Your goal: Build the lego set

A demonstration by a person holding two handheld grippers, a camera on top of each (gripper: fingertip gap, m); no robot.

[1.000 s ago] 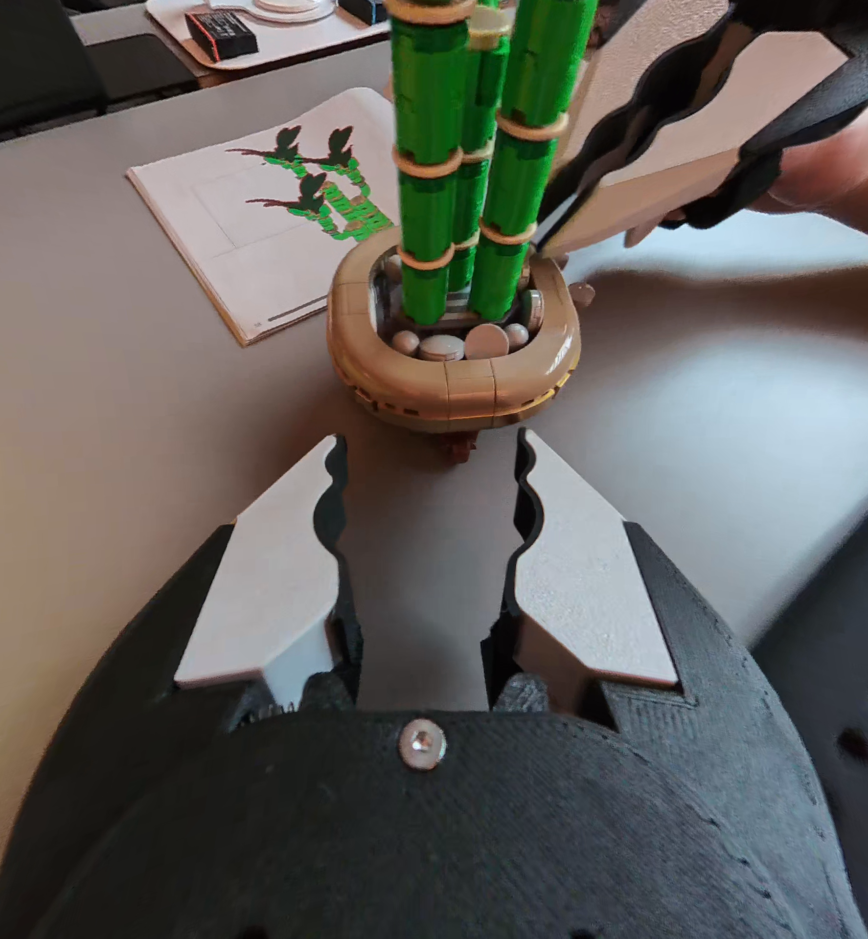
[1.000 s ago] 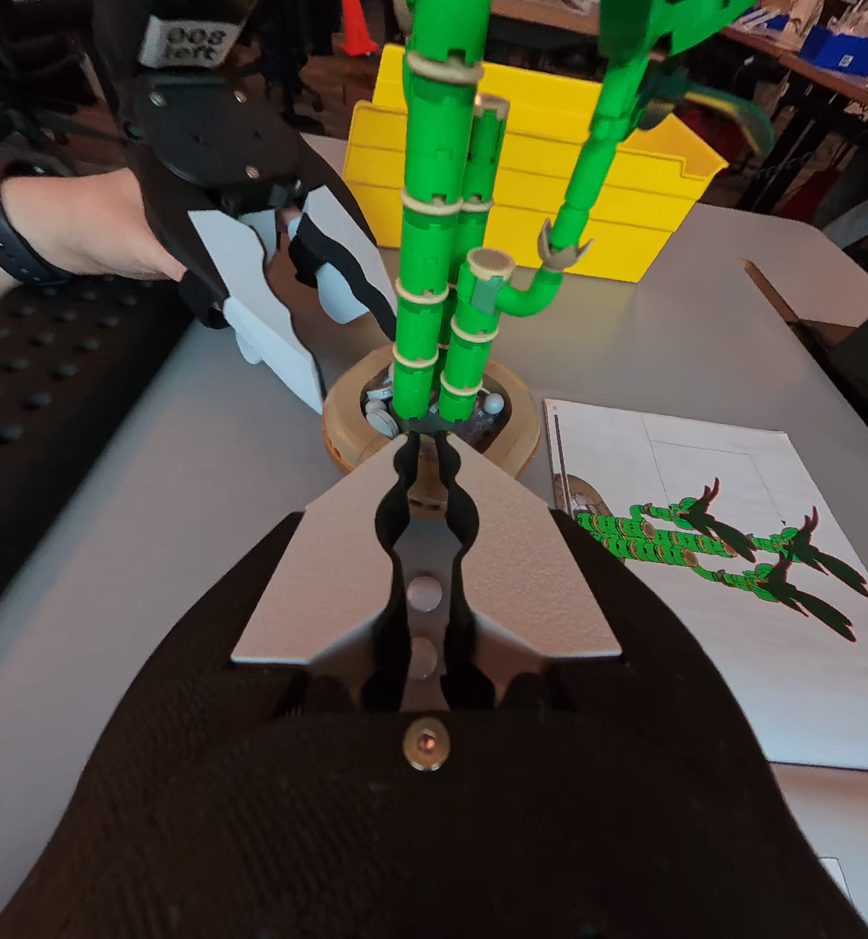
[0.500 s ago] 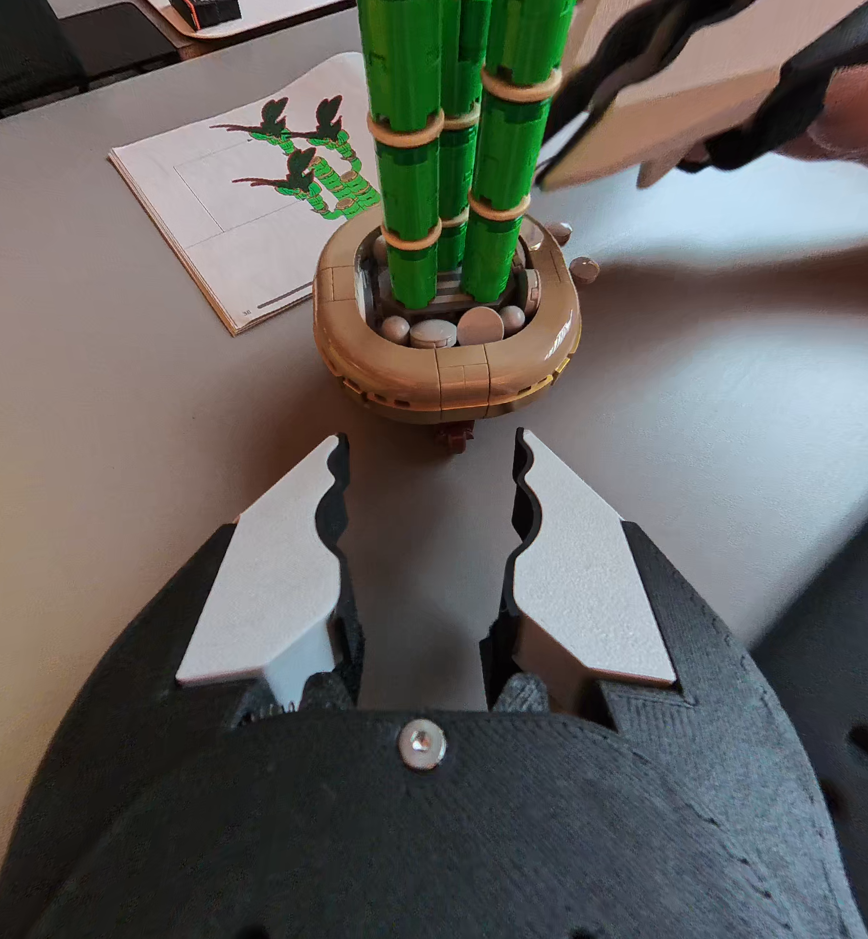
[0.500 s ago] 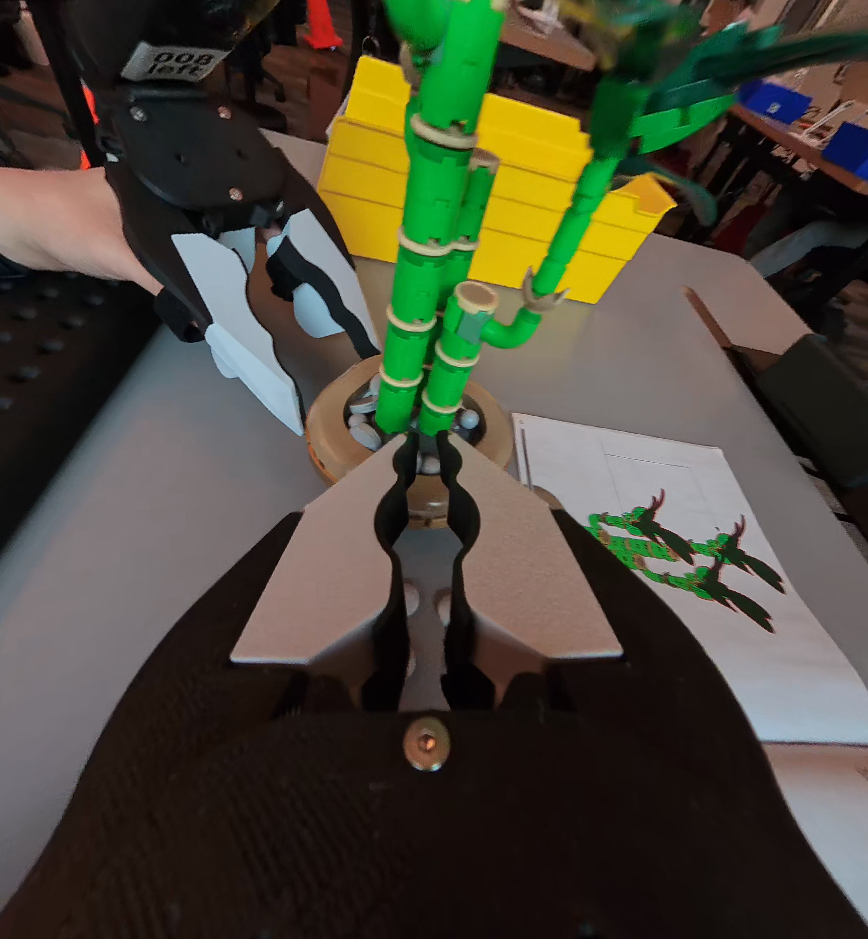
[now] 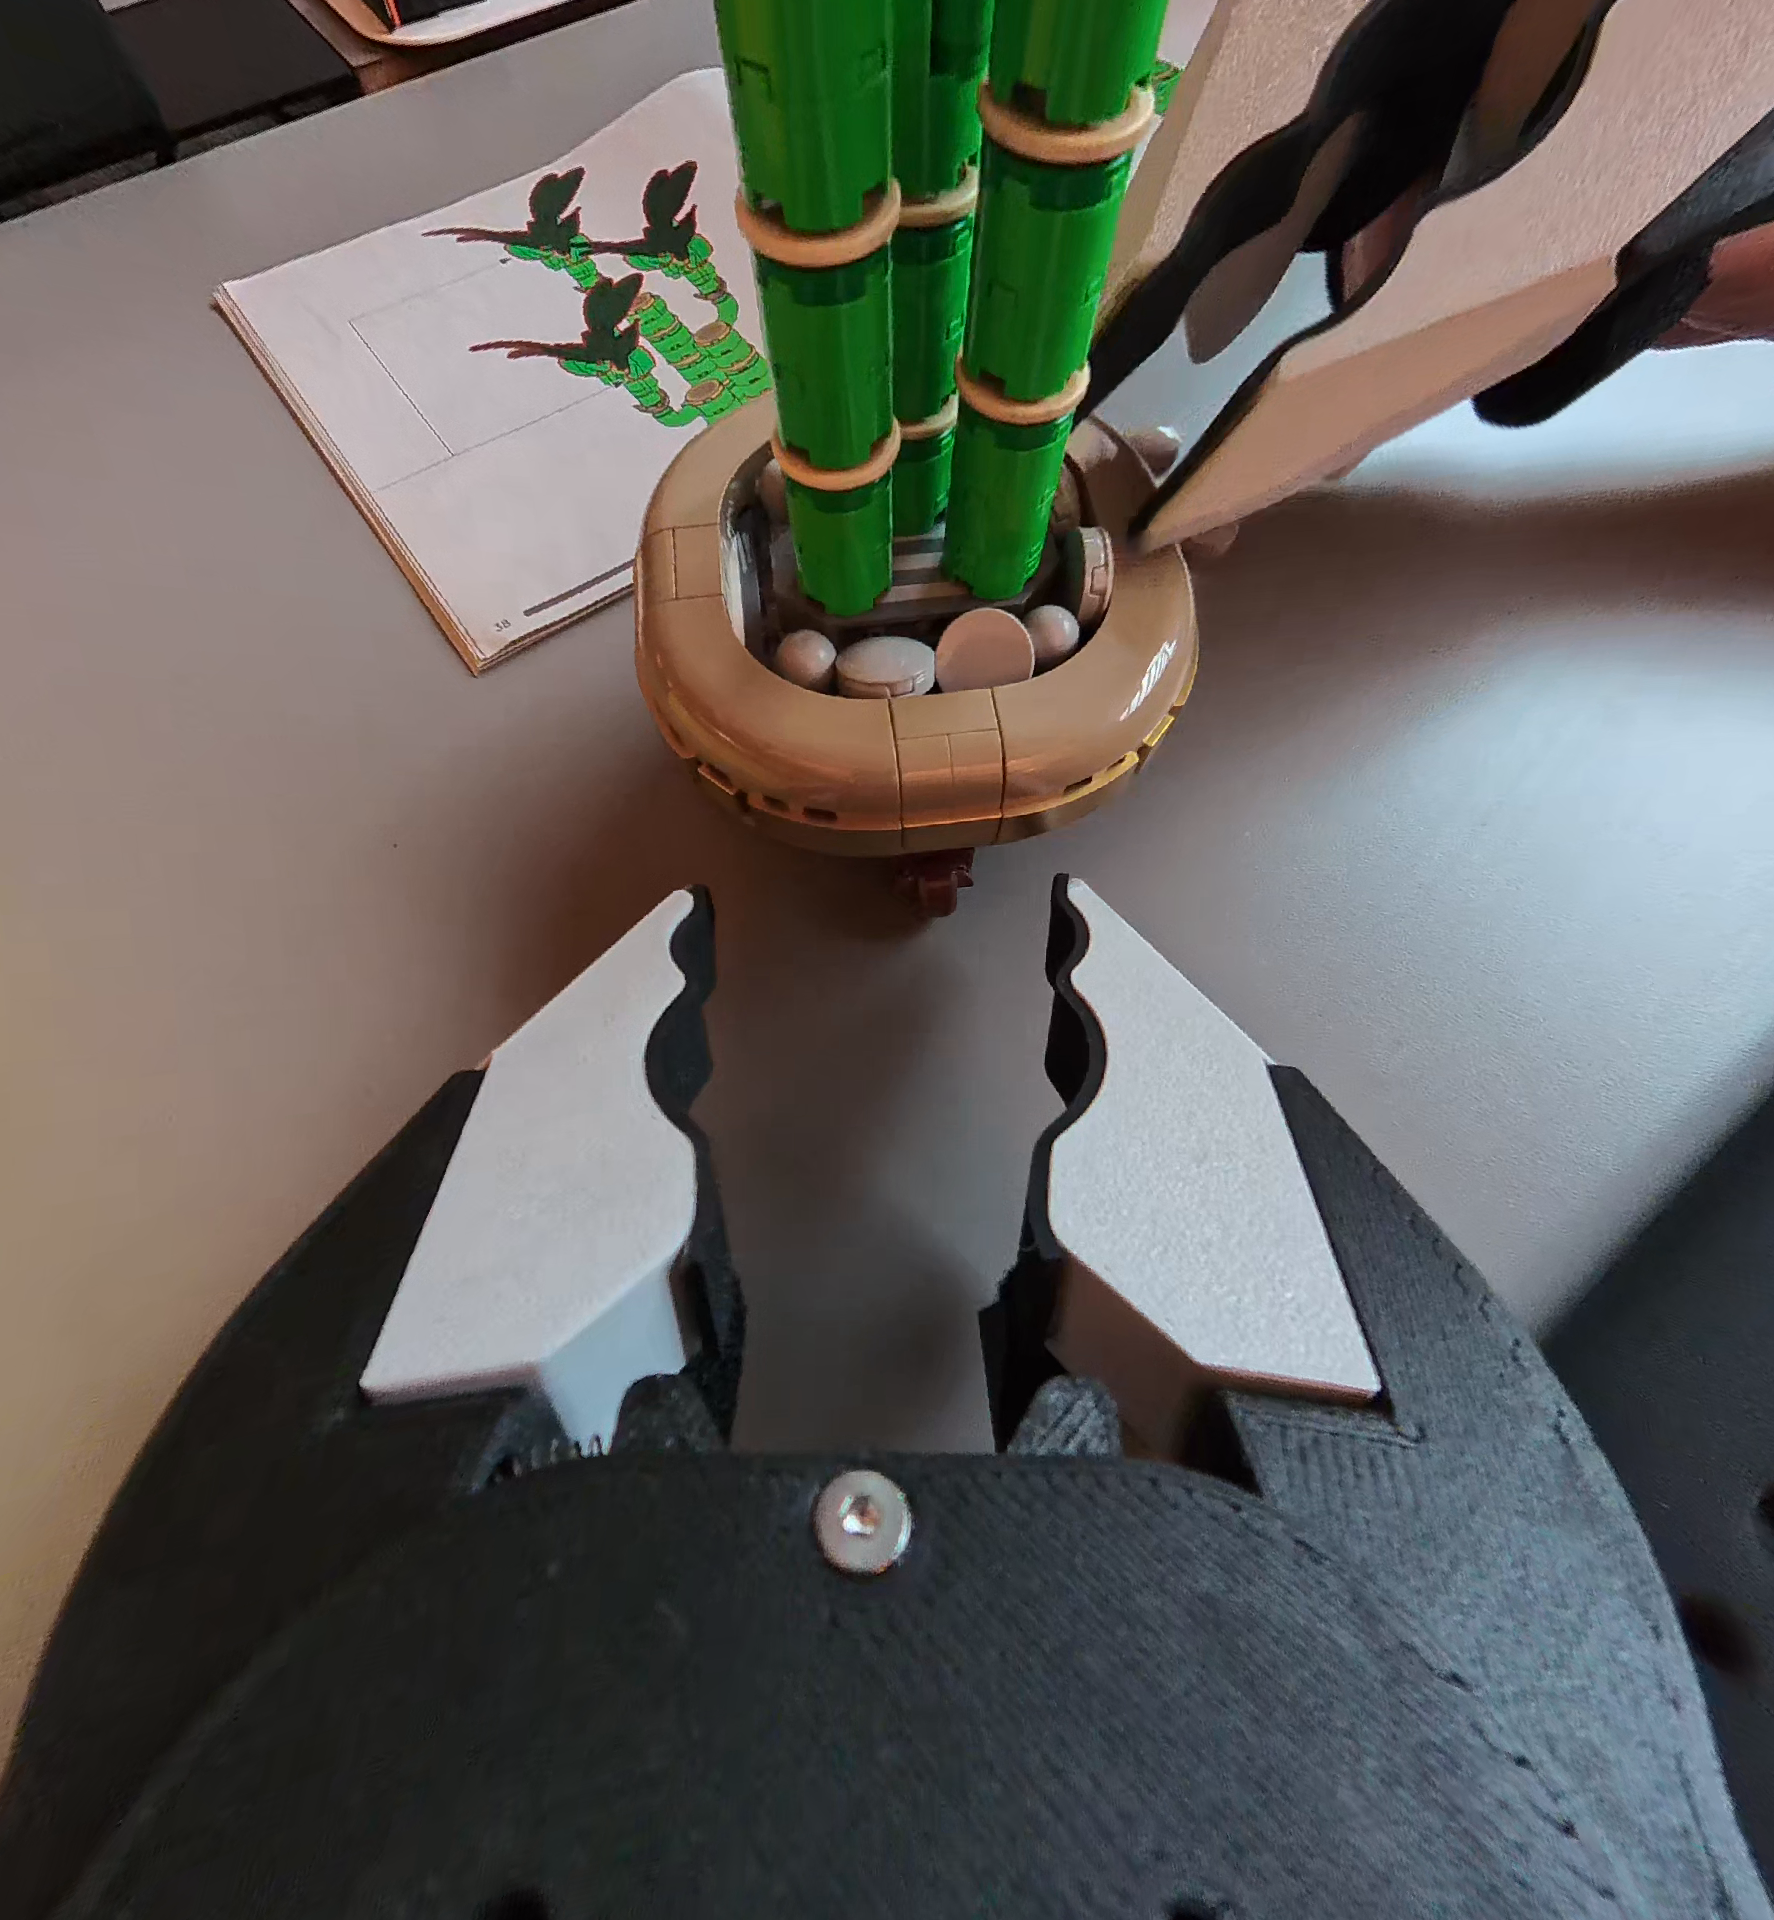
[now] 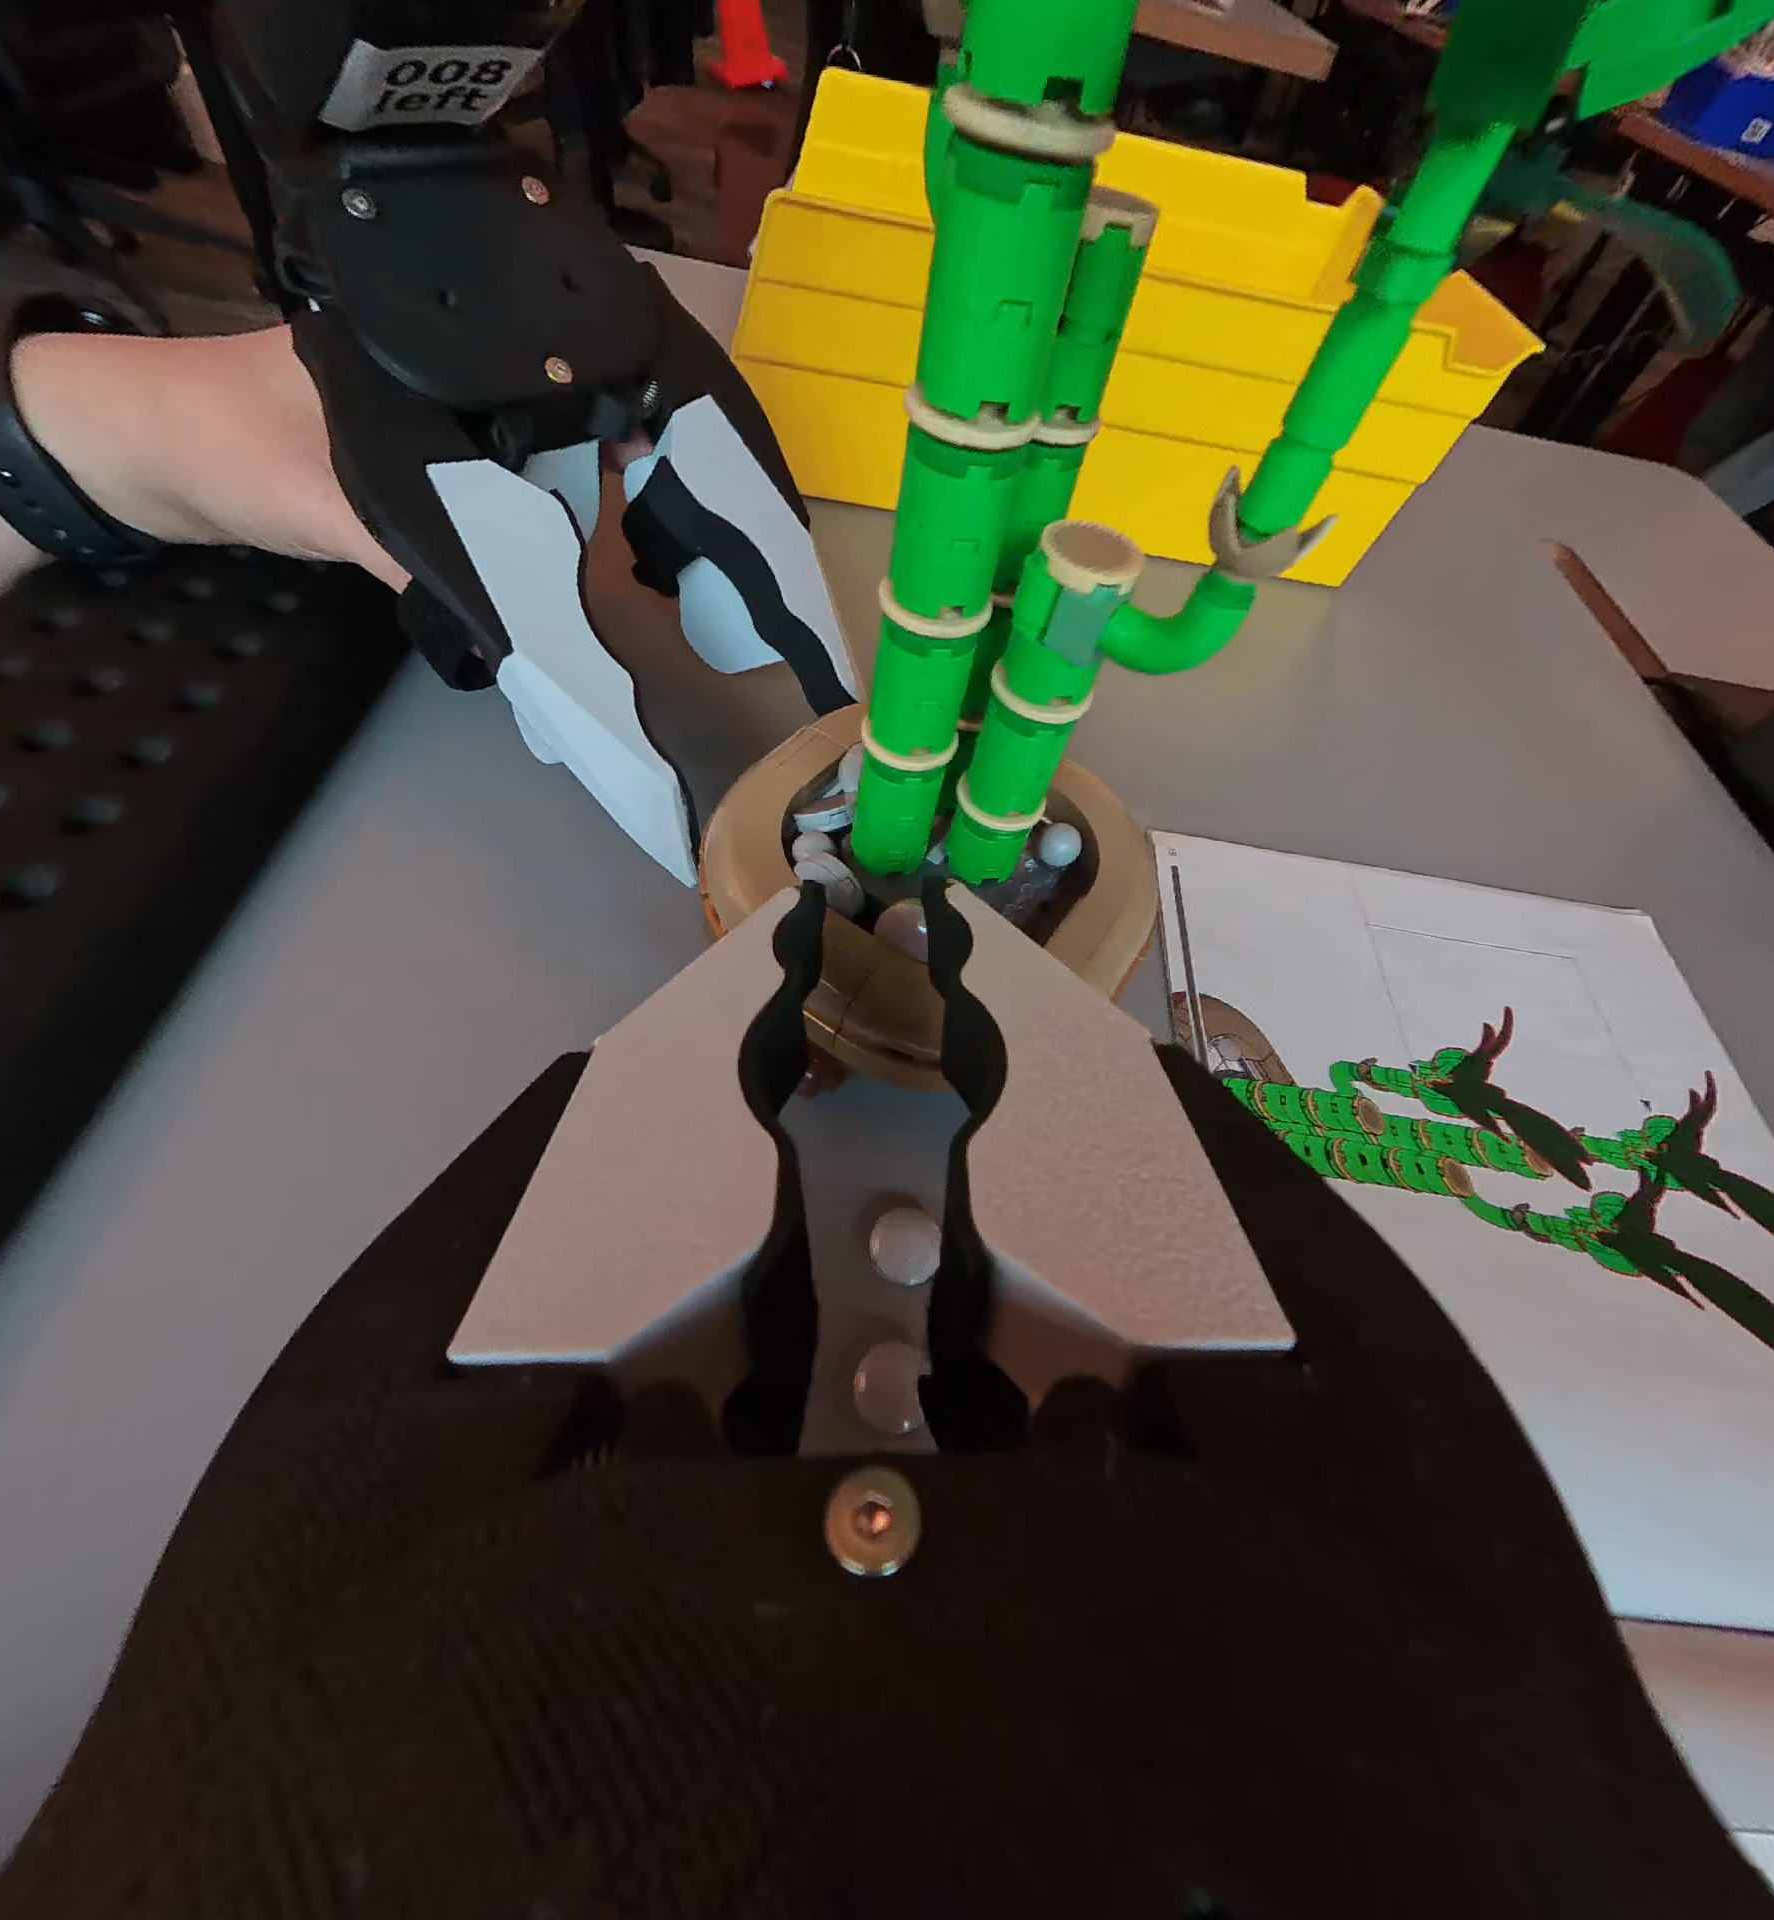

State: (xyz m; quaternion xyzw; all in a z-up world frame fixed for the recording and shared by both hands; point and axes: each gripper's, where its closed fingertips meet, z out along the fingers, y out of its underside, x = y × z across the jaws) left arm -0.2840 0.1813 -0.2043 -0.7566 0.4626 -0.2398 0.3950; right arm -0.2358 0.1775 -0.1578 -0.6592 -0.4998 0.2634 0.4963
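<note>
A tan Lego pot (image 5: 914, 748) holds three green bamboo stalks (image 5: 831, 343) and grey pebble pieces (image 5: 883, 665). It also shows in the right wrist view (image 6: 1101, 894), where a side branch (image 6: 1174, 644) bends off one stalk (image 6: 966, 488). My left gripper (image 5: 878, 899) is open and empty, just short of the pot's near side; it also shows in the right wrist view (image 6: 758, 779). My right gripper (image 6: 872, 899) has its jaws a narrow gap apart over the pot's rim, with a round grey-brown piece (image 6: 904, 928) between the tips. It also shows in the left wrist view (image 5: 1111, 473).
The open instruction booklet (image 5: 509, 416) lies beside the pot (image 6: 1485, 1143). A yellow bin (image 6: 1226, 343) stands behind it. Two loose round pieces (image 6: 904, 1242) lie on the grey table under my right gripper. A black perforated mat (image 6: 83, 831) borders the table. There is about 7 cm between the tips of the two grippers. My right gripper's tips are some 6 cm from the side branch (image 6: 1174, 644).
The right gripper lifted away from the pot, then came back down to its rim with the jaws a little wider. The left gripper stayed open near the pot.
</note>
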